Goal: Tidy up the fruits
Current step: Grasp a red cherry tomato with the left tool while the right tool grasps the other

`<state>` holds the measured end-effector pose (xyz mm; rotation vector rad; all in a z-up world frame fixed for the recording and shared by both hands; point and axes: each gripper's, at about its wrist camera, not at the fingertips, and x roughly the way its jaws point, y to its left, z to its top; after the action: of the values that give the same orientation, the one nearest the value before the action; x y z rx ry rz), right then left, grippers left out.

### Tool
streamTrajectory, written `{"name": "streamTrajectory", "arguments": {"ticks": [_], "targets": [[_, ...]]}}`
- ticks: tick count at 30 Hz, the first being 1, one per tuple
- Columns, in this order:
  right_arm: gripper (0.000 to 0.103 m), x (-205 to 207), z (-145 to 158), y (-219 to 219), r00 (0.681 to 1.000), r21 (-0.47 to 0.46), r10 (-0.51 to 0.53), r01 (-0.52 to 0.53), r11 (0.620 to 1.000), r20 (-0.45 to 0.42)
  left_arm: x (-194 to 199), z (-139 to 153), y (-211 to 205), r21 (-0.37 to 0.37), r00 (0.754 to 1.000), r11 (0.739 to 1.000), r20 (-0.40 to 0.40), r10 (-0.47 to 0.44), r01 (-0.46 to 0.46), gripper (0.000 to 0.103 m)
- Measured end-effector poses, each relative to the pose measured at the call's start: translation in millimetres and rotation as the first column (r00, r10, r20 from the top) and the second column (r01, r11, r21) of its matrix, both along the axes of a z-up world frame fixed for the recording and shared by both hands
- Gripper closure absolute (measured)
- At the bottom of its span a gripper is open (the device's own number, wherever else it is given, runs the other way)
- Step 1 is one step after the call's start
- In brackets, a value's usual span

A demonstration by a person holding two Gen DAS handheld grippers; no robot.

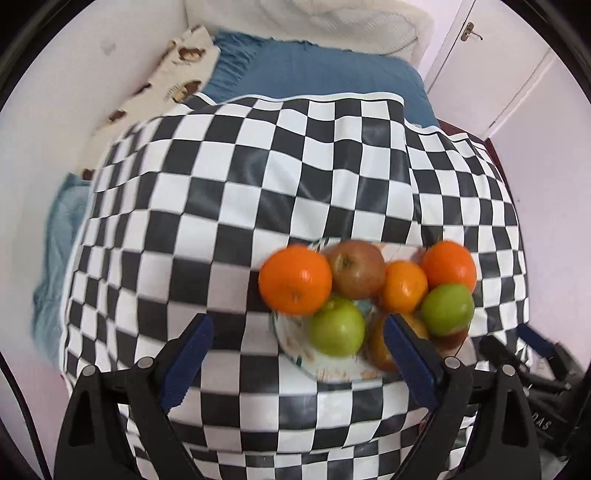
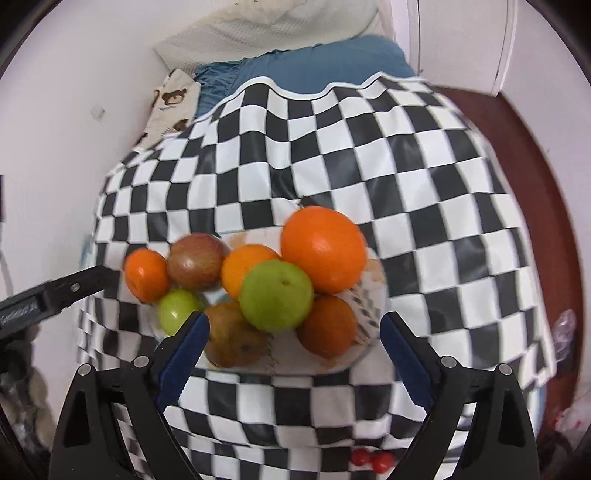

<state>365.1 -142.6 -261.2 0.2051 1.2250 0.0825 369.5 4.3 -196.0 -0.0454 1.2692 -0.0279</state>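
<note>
A patterned plate [image 1: 332, 369] on a black-and-white checkered cloth [image 1: 258, 192] carries a pile of fruit: three oranges [image 1: 295, 278], a reddish apple [image 1: 356, 267], two green apples [image 1: 338, 326] and a brownish apple [image 1: 380, 347]. My left gripper [image 1: 298, 325] hovers open above the plate's near left side, holding nothing. In the right wrist view the same plate [image 2: 373, 295] shows a big orange [image 2: 323, 249], a green apple [image 2: 277, 295] on top and a brown apple [image 2: 232, 339]. My right gripper [image 2: 295, 325] is open above the pile's near side, gripping nothing.
The cloth covers a bed with blue bedding [image 1: 325, 74], a white pillow [image 1: 314, 22] and a patterned cushion [image 1: 177, 70] against the wall. A door [image 1: 491, 62] is at the far right. Red-brown floor [image 2: 535, 155] runs along the right. Small red balls [image 2: 371, 459] lie below the cloth's front edge.
</note>
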Motion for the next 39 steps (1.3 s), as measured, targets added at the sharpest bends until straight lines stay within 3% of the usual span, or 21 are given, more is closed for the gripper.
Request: {"name": "streamTrajectory", "arguments": {"ticks": [4, 9, 26, 39], "targets": [[0.007, -23.5, 8.2, 2.3, 0.999, -0.091, 0.023, -0.019, 0.996, 0.038, -35.0, 4.2, -13.6, 0.034, 0.999, 0.999, 0.049, -0.003, 0.001, 0.009], [0.007, -54.5, 22.2, -1.7, 0.996, -0.124, 0.037, -0.027, 0.992, 0.079, -67.4, 16.1, -27.4, 0.047, 0.995, 0.999, 0.095, -0.012, 0.008, 0.009], [0.007, -155.1, 117.0, -3.0, 0.962, -0.151, 0.065, -0.026, 0.988, 0.264, -152.9, 96.5, -48.8, 0.040, 0.963, 0.998, 0.264, -0.049, 0.040, 0.009], [0.007, -189.3, 147.5, -10.5, 0.949, -0.125, 0.046, -0.007, 0.992, 0.312, -180.2, 113.1, -50.3, 0.013, 0.960, 0.999, 0.277, -0.047, 0.045, 0.009]]}}
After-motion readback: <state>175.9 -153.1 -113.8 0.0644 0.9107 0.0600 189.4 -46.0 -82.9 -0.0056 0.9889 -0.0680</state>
